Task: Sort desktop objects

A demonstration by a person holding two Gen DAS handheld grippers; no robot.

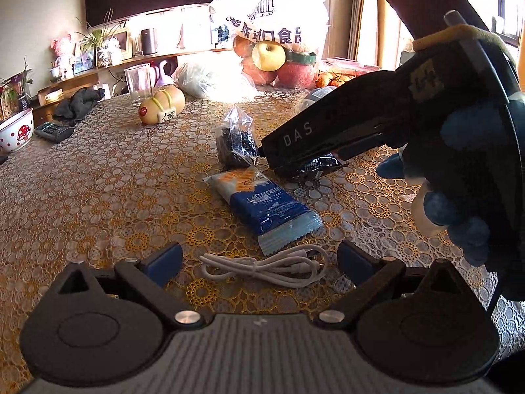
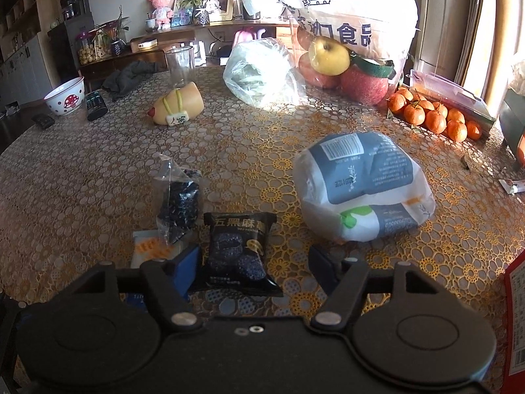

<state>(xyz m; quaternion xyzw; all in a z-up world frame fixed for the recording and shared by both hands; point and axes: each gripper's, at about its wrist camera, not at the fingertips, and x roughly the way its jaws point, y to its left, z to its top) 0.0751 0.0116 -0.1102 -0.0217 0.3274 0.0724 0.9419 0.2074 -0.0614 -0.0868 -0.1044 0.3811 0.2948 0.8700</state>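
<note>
The right claw (image 2: pixel 254 259) is spread wide and low over the table (image 2: pixel 98 177), its blue pads either side of a black snack packet (image 2: pixel 238 256) that lies flat on the patterned cloth; the left pad looks just beside the packet's edge, the right pad stands apart. Nothing is gripped yet. The packet looks light, puffy and slick-filmed, so it will likely crumple and slide; a hold across the filled middle seems safer than pinching a crimped end.

The left claw (image 1: pixel 259 262) is also released, framing a coiled white charging cable (image 1: pixel 265 267) on the table. The cable is limp and light, and the bundled centre is probably the best place to pinch.

The left wrist view shows the cable, the whole blue-and-white snack packet (image 1: pixel 262 207) and the right device reaching in, with only a sliver of the black packet showing under it. The right wrist view shows that packet's printed face, a clear bag of dark pieces (image 2: pixel 178 202), a large grey-and-white pouch (image 2: pixel 361 190) and tangerines (image 2: pixel 433 115), but not the cable.
</note>
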